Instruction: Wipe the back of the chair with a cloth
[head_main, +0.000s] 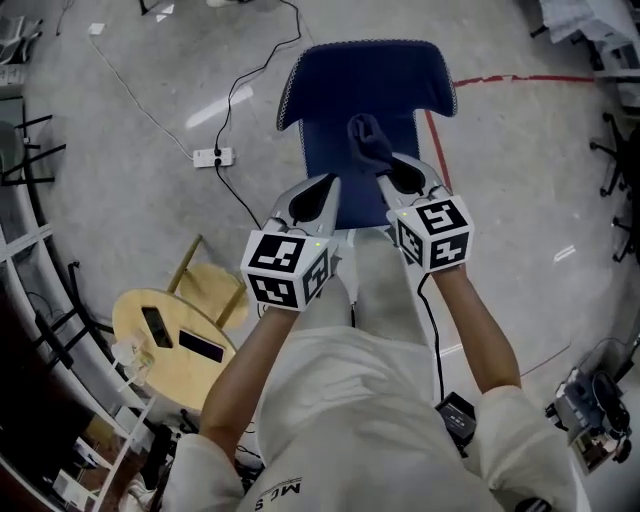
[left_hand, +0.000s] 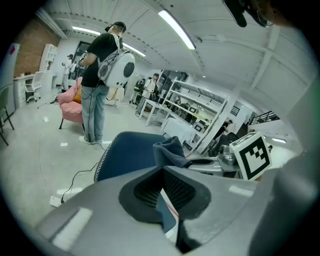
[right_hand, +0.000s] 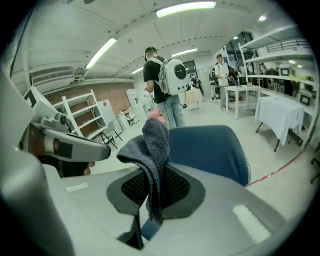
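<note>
Nearest is the person's white-clad torso, both forearms reaching far toward the chair (head_main: 365, 80). Left gripper (head_main: 324, 186): closed, pads together, nothing between them; it points at the near left part of the chair. Right gripper (head_main: 388, 168): closed on a dark grey cloth (head_main: 368, 140), just right of the left gripper. The cloth stands bunched beyond the gripper tips and, in the head view, lies over the blue chair; whether it touches the chair cannot be told. The right gripper view shows one fold of it running down between the pads, with the chair back beyond.

Floor, near left: a round wooden stool (head_main: 150, 310) carrying two dark flat items (head_main: 200, 346). Floor, far left: a white power strip (head_main: 212, 156) with a black cable. Floor, far right: a red line (head_main: 510, 78). Another person with a white backpack (right_hand: 174, 70) stands well beyond the chair.
</note>
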